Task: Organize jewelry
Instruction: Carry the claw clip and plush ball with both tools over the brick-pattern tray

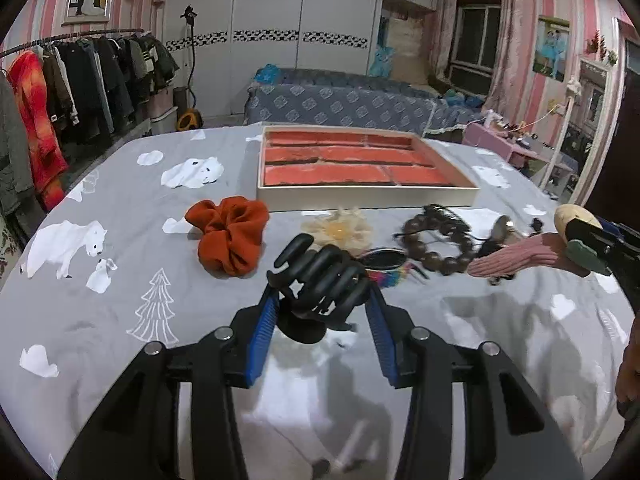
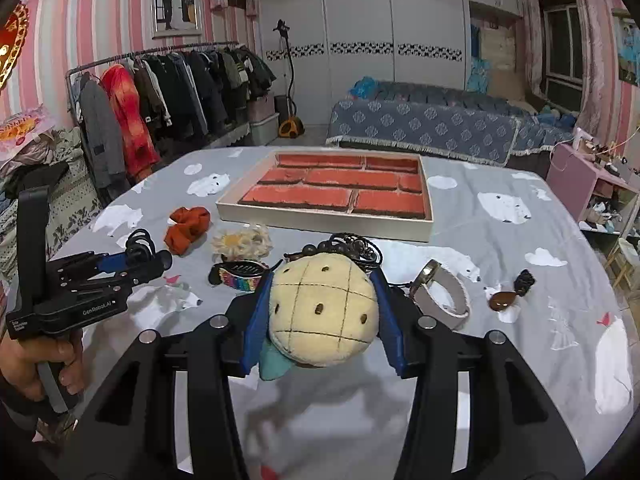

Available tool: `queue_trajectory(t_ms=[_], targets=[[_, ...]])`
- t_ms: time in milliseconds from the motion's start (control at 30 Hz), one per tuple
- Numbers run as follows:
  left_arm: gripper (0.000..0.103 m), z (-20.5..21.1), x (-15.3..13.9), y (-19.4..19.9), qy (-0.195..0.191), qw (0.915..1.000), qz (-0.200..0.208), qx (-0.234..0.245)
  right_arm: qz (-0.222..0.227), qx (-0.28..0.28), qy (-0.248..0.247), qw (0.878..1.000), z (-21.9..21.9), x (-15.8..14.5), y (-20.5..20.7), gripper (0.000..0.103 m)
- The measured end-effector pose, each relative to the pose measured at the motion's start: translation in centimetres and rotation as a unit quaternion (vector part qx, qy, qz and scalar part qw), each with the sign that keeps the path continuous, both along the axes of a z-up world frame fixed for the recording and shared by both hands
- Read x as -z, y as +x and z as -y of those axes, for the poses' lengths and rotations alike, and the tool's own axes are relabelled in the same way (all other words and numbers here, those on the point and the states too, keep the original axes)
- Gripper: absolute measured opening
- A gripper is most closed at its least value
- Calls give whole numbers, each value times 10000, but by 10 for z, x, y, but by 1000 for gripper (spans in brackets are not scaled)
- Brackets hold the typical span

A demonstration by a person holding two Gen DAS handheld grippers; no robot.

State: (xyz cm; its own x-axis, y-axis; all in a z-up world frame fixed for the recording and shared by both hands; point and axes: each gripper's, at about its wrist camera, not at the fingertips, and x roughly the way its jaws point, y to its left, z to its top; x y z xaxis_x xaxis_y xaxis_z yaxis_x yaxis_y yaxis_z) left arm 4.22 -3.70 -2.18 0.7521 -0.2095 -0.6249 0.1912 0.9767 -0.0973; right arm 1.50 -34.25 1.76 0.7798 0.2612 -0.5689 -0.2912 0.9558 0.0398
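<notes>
A: While both grippers are loaded, what is each pair of fingers holding?
B: Left gripper (image 1: 322, 304): one black claw clip (image 1: 320, 280). Right gripper (image 2: 320, 320): one plush pineapple (image 2: 324, 312).
A: Tray?
B: One compartment tray (image 2: 320, 220), far centre; one orange scrunchie (image 1: 230, 232) near left.

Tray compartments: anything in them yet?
Empty. The tray shows only bare red lining in every compartment; the jewelry lies outside it on the bed sheet.

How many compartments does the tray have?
7 in the tray: two in the far row, three in the middle, two in the near row. All look empty; the near wall hides part of the front row.
</notes>
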Motion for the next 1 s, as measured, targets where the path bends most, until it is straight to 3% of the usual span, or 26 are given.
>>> queue_trajectory(t_ms=[200,433,767,1000], targets=[[44,7,-7,-21,-4,9998,105,162,74,124,49,9999,3,-5,-23,48],[44,3,-16,-14,-138,9997,161,122,234,320,135,9991,11,-12,-24,48],[44,20,-31,26,-1,9991,354,212,344,482,265,9979,24,-21,3,48],[44,29,-46,72,48,9988,453,201,630,490,358,9962,28,-47,34,48]])
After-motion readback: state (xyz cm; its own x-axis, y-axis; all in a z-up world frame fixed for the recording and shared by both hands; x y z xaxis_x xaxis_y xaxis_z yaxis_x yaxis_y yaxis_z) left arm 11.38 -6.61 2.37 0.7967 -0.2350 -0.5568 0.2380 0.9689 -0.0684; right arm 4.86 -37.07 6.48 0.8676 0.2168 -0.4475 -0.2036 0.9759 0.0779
